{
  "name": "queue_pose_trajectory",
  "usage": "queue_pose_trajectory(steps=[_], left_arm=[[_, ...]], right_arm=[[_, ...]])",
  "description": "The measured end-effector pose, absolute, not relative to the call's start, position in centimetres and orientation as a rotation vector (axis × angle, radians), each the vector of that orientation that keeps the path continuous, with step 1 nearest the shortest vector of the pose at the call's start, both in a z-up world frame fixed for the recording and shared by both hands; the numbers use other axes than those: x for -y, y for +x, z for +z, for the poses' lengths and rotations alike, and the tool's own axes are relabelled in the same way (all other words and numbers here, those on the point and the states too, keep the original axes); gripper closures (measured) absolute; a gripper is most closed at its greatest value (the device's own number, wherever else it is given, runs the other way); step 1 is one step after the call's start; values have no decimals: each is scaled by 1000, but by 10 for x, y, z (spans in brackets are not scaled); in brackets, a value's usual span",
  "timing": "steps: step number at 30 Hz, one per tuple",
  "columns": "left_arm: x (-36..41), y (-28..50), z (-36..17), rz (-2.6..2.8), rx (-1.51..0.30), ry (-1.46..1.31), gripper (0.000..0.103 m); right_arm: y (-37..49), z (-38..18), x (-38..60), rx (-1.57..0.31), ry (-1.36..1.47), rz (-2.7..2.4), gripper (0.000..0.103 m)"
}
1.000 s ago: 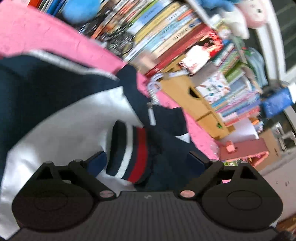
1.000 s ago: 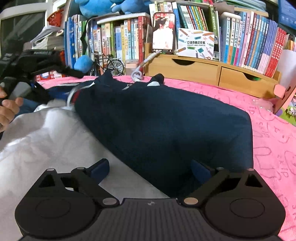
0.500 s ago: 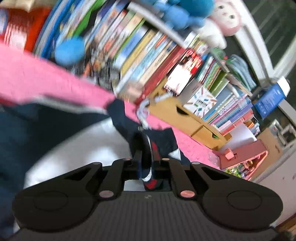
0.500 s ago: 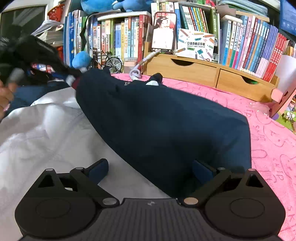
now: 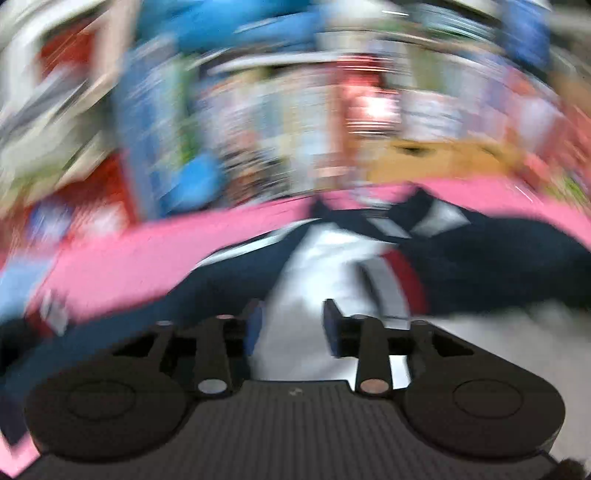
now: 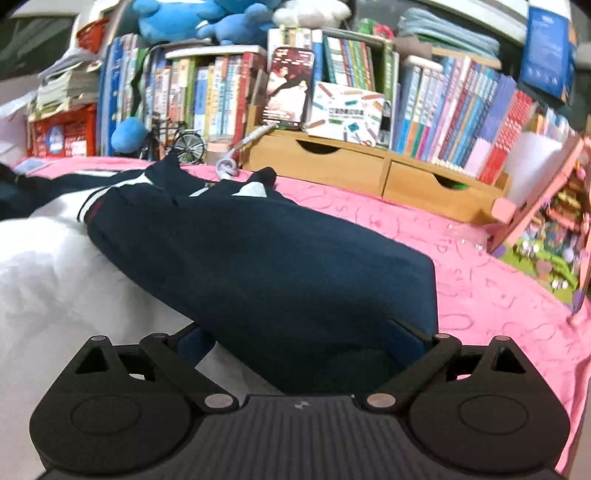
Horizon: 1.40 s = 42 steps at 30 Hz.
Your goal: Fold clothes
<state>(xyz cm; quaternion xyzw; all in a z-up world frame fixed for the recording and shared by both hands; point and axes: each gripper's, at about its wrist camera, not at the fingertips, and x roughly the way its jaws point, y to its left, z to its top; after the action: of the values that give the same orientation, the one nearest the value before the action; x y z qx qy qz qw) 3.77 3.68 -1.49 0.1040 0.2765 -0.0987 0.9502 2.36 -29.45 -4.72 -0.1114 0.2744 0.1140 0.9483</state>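
Nearest the right wrist camera, the right tongs [image 6: 299, 341] stand spread wide over the near edge of the jacket [image 6: 280, 266], their blue pads on either side of the navy cloth and not pressing it. That garment lies flat on the desk under a pink cloth [image 6: 491, 295] printed with faint outlines. Its right part is a smooth navy panel with a straight edge toward the pink; its left part is white and softly rumpled. Across the seam between the two colours lies a sleeve, ending in a cuff [image 6: 90, 210] banded white, navy and red. At the far end the collar [image 6: 255, 184] rises in two navy points with a white lining showing between them.

Seen from the left wrist, heavily smeared by motion, the left tongs [image 5: 291, 325] have just been opening and now stand part way apart over the white part of the jacket, with nothing pinched between the pads. The striped cuff [image 5: 399, 280] lies just beyond them to the right, free of the tongs.

Farther back, a coiled white cable [image 6: 229, 166] touches the cloth beside the collar, next to a model bicycle [image 6: 177, 142]. Behind them sits a wooden drawer unit [image 6: 369, 170] and, against the wall, a packed row of books [image 6: 221, 92] topped by blue plush toys [image 6: 192, 18].
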Motion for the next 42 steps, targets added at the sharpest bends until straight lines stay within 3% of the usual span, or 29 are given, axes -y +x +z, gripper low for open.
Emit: queue_pose_trajectory(steps=[2,4,6,8,11,13,16,19,23,26,31,42], left_arm=[[-1,32,-20,-312,-532,332,28],[31,27,-28,-408,-497,432,26],[61,23,-40,-489,-464,543,23],[85,21,-52,-513,-425,666,21],[112,30,-72,-472,-364,829,21],[117,44,-81,-415,-359,861,26],[106,74,-84,-295,-432,801,57],[76,96,-80,-214,-556,692,65],[37,98,-72,-145,-618,611,65],[14,94,-67,-121,-647,563,65],[-5,79,-61,-112,-665,547,65],[-1,69,-64,-106,-644,551,66]], right_arm=[[23,-48,288,-555,-272,244,4],[24,-50,280,-550,-311,268,5],[25,-51,272,-553,-335,320,14],[26,-49,265,-556,-340,357,58],[26,-38,262,-526,-313,382,67],[23,-30,263,-497,-298,386,67],[20,-25,266,-482,-307,382,67],[19,-33,274,-498,-364,316,54],[16,-52,299,-517,-435,189,44],[15,-58,330,-526,-394,129,24],[15,-56,346,-526,-320,114,15],[12,-48,270,-433,-548,216,16]])
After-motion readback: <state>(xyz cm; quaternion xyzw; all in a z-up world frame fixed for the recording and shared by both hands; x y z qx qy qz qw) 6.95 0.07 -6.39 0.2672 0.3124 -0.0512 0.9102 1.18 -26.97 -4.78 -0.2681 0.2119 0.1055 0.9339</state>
